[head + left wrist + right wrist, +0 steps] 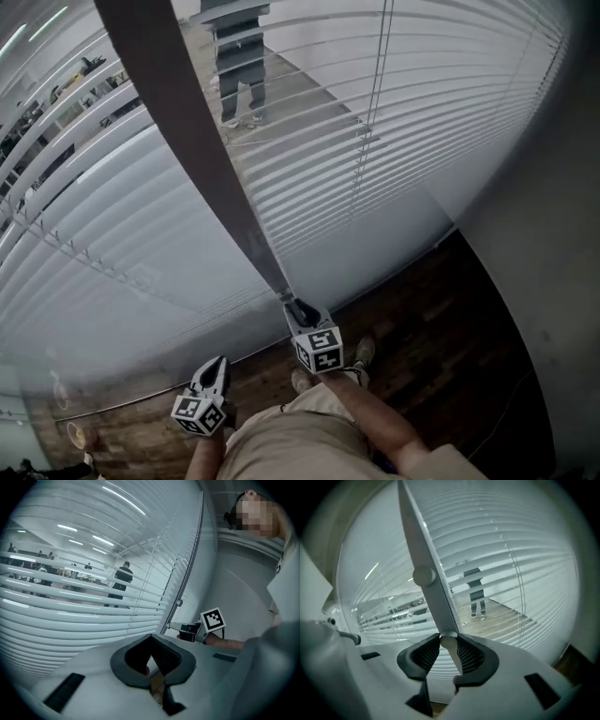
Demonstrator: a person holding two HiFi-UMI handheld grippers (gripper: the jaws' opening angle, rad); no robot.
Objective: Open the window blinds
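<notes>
Step in hand: grasp on tilt wand (423,573).
Right tongs (448,640): clamped on wand's lower end.
Left tongs (151,639): together, empty, apart from wand.
Next, likely: twist wand to tilt blinds (422,112).

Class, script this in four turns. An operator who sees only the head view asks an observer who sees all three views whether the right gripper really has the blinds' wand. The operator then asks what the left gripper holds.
Operator: In my head view the right gripper meets the bottom of the wand, but I can't see the contact. Is it gripped?
Observer: Yes. The right gripper view shows both pads pressed on the wand's rounded lower end.
Operator: And the left gripper? It looks idle, low beside the other one.
Observer: Its own view shows its jaws together at the tips, with nothing between them.
</notes>
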